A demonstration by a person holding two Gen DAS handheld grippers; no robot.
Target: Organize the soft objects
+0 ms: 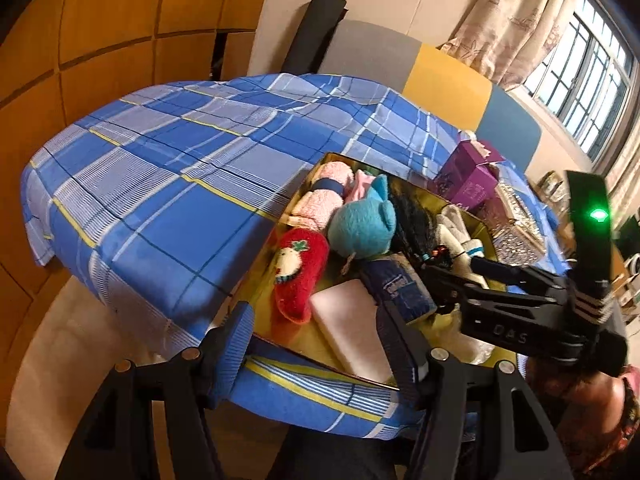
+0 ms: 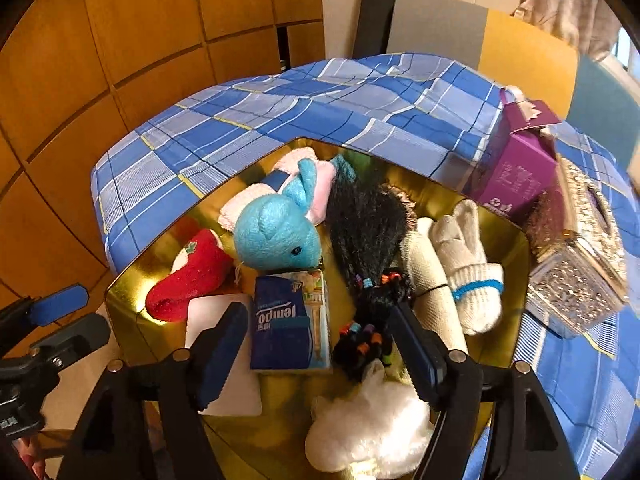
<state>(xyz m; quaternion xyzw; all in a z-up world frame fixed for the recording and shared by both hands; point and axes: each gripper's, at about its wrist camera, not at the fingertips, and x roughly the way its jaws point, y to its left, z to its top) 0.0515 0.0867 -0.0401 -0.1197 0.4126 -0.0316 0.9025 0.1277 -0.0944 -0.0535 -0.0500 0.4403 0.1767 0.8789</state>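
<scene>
Soft toys — a blue plush (image 2: 276,236), red sock (image 2: 188,276) and white gloves (image 2: 468,264) — fill a gold tray (image 2: 124,304) on the checked bedspread (image 2: 304,100), both claws, left (image 1: 320,344) and right (image 2: 320,348), apart and empty at 6 o'clock.

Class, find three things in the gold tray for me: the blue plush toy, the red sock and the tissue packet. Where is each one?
blue plush toy (image 2: 276,236): right wrist view, on its round head.
red sock (image 2: 188,280): right wrist view, on the middle of its body.
tissue packet (image 2: 290,320): right wrist view, on its blue printed face.
</scene>
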